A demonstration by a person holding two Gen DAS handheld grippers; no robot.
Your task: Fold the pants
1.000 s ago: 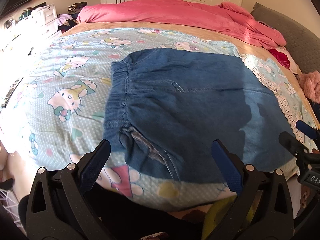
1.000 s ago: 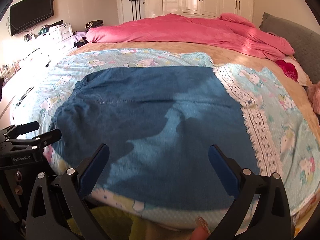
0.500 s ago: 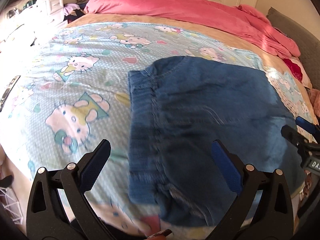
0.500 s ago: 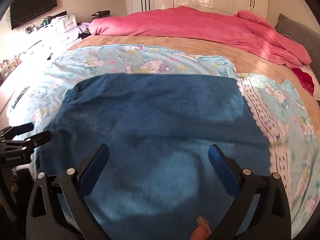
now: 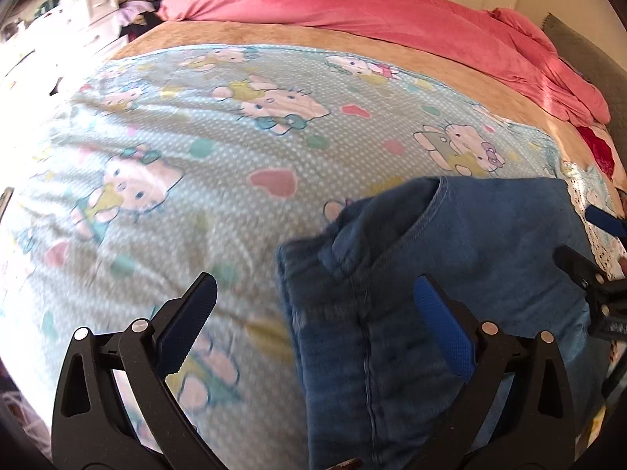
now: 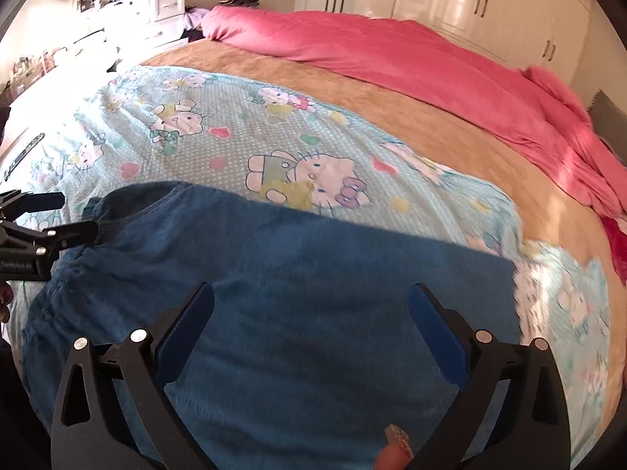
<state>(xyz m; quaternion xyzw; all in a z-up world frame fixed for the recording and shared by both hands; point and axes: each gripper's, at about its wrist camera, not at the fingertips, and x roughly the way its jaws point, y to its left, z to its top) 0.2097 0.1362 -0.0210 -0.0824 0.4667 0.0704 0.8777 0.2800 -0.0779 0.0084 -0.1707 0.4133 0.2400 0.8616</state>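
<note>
Blue denim pants [image 5: 462, 274] lie folded flat on a light blue cartoon-cat blanket [image 5: 203, 149] on the bed. Their gathered waistband [image 5: 313, 274] points left. My left gripper [image 5: 313, 309] is open and empty, low over the waistband edge, its right finger above the denim. My right gripper [image 6: 311, 313] is open and empty, low over the middle of the pants [image 6: 298, 282]. The left gripper also shows at the left edge of the right wrist view [image 6: 35, 231], and the right gripper at the right edge of the left wrist view [image 5: 599, 262].
A pink duvet [image 5: 372, 8] is heaped along the far side of the bed over a tan sheet [image 6: 411, 117]. White drawers [image 6: 156, 15] stand at the far left. A grey headboard [image 5: 588, 51] is at the right.
Both grippers have moved forward and down over the bed, so the pants sit lower and nearer in both views. Both stay open. The pants lie as before.
</note>
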